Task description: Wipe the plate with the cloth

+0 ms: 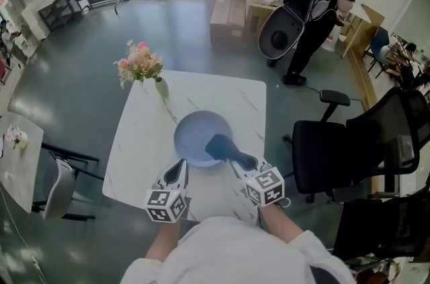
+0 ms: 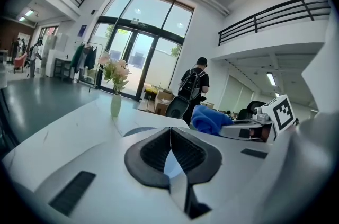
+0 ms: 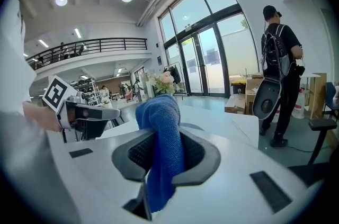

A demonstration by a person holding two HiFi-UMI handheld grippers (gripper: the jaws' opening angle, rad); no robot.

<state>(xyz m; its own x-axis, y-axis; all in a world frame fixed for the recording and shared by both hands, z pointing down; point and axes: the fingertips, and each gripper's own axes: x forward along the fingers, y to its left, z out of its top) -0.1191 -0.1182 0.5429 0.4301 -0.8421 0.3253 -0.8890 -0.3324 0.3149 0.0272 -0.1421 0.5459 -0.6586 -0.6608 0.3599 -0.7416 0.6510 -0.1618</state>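
A pale blue plate [image 1: 195,135] lies in the middle of the white marble table [image 1: 222,95]. My right gripper [image 1: 232,156] is shut on a dark blue cloth [image 1: 219,146], which hangs over the plate's near right rim. In the right gripper view the cloth [image 3: 164,138] is pinched between the black pads and bulges above them. My left gripper [image 1: 179,170] hovers just before the plate's near edge, jaws shut with nothing between them. The left gripper view shows its own closed jaws, the cloth [image 2: 210,118] to the right, and a sliver of the plate [image 2: 135,132].
A vase of pink flowers [image 1: 141,66] stands at the table's far left corner. A black office chair [image 1: 336,152] is close on the right, a grey chair [image 1: 59,190] on the left. A person with a backpack [image 1: 316,1] stands by cardboard boxes [image 1: 232,7] farther back.
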